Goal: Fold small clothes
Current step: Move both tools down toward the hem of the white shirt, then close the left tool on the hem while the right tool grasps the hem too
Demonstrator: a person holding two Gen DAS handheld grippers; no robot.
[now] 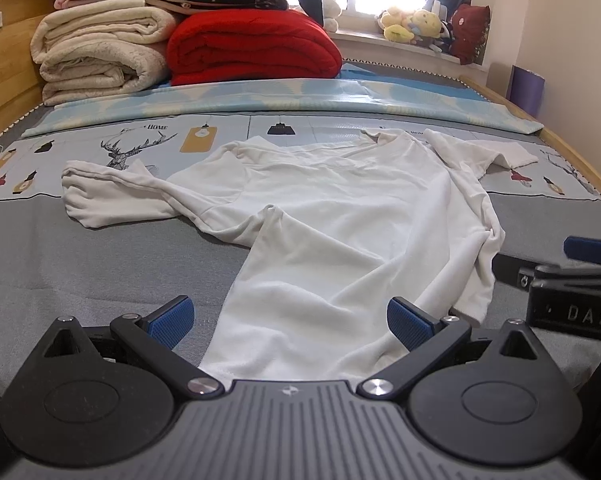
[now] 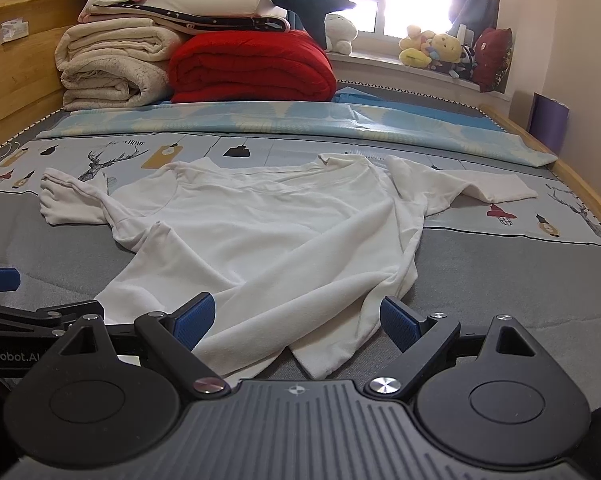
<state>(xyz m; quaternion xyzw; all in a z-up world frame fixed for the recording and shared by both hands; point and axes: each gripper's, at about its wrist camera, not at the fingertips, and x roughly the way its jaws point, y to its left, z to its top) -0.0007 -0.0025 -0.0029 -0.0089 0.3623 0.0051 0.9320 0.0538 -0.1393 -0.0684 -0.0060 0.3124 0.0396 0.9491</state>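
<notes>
Both the left gripper (image 1: 288, 322) and right gripper (image 2: 296, 322) hang spread over the rumpled white T-shirt (image 1: 332, 216) (hem unclamped), so pinching its near corners comes next.

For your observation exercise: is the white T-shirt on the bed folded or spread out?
Mostly spread out: white T-shirt lies rumpled, both sleeves out sideways, lower hem bunched.

We see a wooden-framed bed (image 1: 28, 264) with a grey mattress cover. Directly on it lie a rumpled white T-shirt (image 1: 340, 232) (sleeves spread out), a printed sheet (image 1: 228, 136), a red folded quilt (image 1: 252, 46) and cream folded blankets (image 1: 96, 56).
</notes>
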